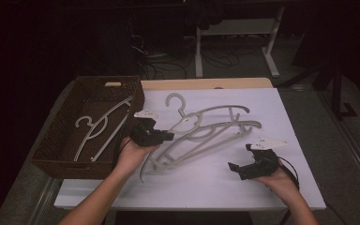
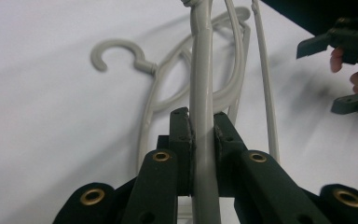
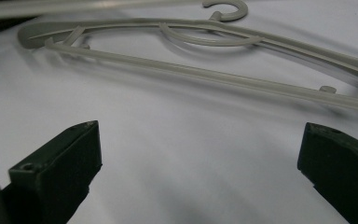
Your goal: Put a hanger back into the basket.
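Surface: white tabletop over a pale wooden table, in a dark room with desk legs and cables behind.
Held hanger: grey plastic hanger, the upper one of a loose pile of grey hangers on the white top.
Left gripper: left gripper grips a bar of this hanger; in the left gripper view the bar runs straight up between the two pads, which press on it from both sides.
Grip place: near the hanger's lower left end, just beside the basket's near right corner in the high view.
Long axis: slants from lower left, at the gripper, to upper right across the table's middle.
Hook: its hook points toward the far edge and curls to the left.
Other hangers: second grey hanger lies under it along much the same slant, touching it.
Right gripper: right gripper is held in the hand near the table's right front, jaws wide apart with nothing between them, well apart from the pile.
Basket: brown woven basket at the left edge, with one grey hanger lying inside it.
Writing: no readable lettering on hangers, basket or grippers.
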Demonstrator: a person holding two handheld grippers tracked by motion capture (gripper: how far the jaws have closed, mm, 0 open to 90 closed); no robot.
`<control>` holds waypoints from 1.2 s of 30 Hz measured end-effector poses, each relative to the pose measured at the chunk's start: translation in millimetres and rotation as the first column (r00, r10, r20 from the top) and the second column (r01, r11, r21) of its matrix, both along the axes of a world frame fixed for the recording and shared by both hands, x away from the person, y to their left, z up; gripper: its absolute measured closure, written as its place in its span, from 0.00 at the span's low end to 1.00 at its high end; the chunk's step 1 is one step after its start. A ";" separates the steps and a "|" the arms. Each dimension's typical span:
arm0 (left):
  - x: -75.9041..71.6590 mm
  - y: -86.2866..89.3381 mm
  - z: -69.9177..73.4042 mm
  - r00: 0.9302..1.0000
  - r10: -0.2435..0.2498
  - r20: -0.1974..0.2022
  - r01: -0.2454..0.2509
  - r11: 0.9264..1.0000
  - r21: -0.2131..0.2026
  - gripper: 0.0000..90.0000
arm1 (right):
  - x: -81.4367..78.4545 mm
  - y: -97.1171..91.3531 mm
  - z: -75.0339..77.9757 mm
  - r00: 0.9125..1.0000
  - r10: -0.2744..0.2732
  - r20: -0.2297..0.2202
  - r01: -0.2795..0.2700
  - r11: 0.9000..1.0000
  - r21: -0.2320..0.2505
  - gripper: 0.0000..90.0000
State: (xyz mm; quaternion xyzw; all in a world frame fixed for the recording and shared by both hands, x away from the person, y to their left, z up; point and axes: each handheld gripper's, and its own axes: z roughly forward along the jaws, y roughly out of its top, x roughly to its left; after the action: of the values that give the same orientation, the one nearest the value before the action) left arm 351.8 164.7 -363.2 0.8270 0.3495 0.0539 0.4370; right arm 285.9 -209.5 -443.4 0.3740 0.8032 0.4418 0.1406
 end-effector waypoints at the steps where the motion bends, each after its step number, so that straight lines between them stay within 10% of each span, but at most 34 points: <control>1: -0.2 1.0 7.3 1.000 -0.004 0.010 0.004 1.000 0.004 0.90 | 0.0 -0.2 0.1 1.000 0.000 0.001 0.000 1.000 0.002 0.00; 10: 4.3 16.4 55.7 0.997 -0.013 0.081 0.011 1.000 0.021 0.90 | -0.6 -0.5 0.8 1.000 -0.004 0.001 0.004 1.000 0.005 0.00; 22: 16.0 95.8 103.7 0.982 0.076 0.174 -0.089 0.994 0.066 0.90 | -0.9 -0.9 0.9 1.000 -0.011 0.001 0.011 1.000 0.008 0.00; 32: 23.7 166.6 103.4 0.956 0.220 0.196 -0.242 0.965 0.096 0.90 | -0.4 -1.0 0.6 1.000 -0.015 -0.002 0.015 1.000 0.005 0.00; 36: 27.2 200.4 97.6 0.938 0.285 0.198 -0.312 0.943 0.118 0.90 | -0.4 -0.9 0.3 1.000 -0.018 -0.004 0.018 1.000 0.003 0.00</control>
State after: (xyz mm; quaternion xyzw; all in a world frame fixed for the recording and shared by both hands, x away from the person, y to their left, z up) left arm 379.0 365.1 -265.5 0.7862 0.4257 0.2192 0.3907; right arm 285.5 -210.5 -443.0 0.3821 0.7994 0.4411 0.1424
